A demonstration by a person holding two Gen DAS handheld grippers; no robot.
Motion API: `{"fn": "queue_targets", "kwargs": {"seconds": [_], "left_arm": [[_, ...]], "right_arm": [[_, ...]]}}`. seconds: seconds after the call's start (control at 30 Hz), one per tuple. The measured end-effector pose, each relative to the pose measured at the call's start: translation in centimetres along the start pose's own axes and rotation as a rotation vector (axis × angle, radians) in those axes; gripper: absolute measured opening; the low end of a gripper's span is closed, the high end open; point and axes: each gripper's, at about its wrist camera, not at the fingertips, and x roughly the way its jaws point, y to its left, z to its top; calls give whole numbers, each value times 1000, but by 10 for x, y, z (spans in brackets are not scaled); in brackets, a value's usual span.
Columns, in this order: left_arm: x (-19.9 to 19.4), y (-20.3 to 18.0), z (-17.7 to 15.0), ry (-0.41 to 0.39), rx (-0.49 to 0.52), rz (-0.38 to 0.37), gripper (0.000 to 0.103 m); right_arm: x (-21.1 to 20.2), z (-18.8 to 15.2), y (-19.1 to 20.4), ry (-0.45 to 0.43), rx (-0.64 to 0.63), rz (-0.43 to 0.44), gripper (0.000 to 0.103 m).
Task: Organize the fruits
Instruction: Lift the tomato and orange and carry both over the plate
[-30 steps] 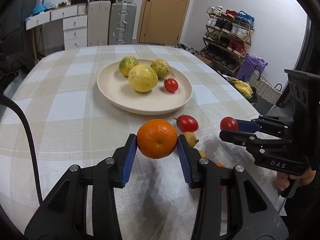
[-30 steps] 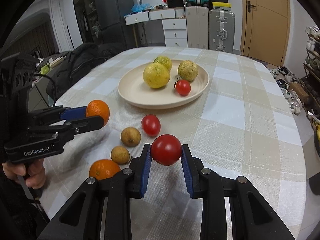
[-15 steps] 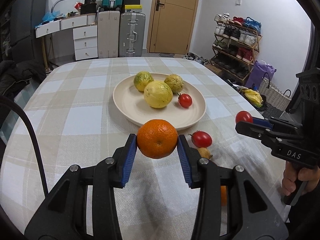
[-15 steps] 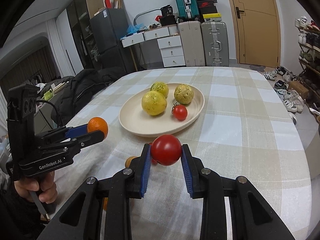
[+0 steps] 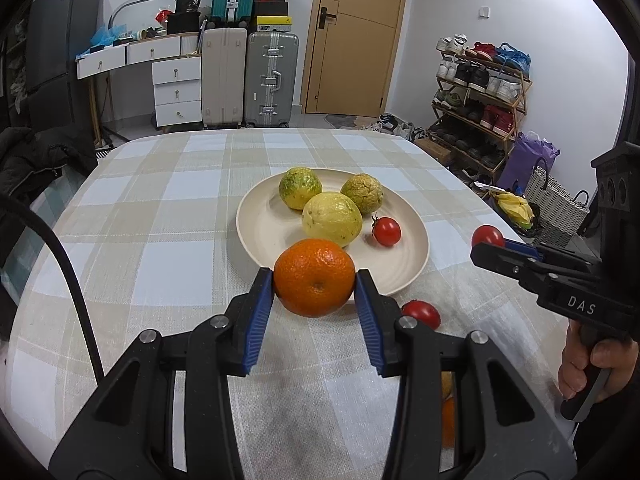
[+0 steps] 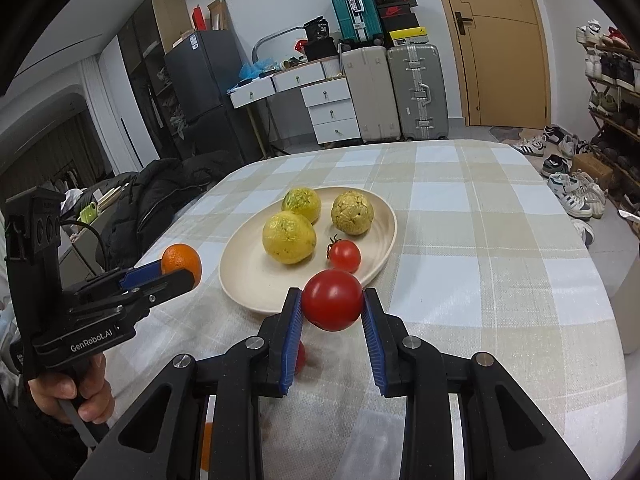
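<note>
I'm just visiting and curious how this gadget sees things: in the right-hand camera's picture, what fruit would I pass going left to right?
Orange clamped in the left gripper → front yellow-green fruit on the plate → tomato clamped in the right gripper → wrinkled yellowish fruit at the plate's far right.

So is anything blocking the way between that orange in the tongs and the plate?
Nothing visible does. The orange is held in the left tongs at the near rim of the plate. The plate's near-left part is bare; three yellow-green fruits and a small tomato sit farther back.
</note>
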Motion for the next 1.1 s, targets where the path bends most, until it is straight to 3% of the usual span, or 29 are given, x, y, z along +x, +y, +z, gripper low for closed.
{"fn": "queue_targets", "kwargs": {"seconds": [0.53, 1.1], "left_arm": [[22, -7, 15, 4, 19, 32, 38], [58, -7, 18, 23, 5, 50, 38]], "right_arm": [[12, 18, 4, -13, 23, 16, 30], [49, 21, 8, 52, 10, 7, 30]]}}
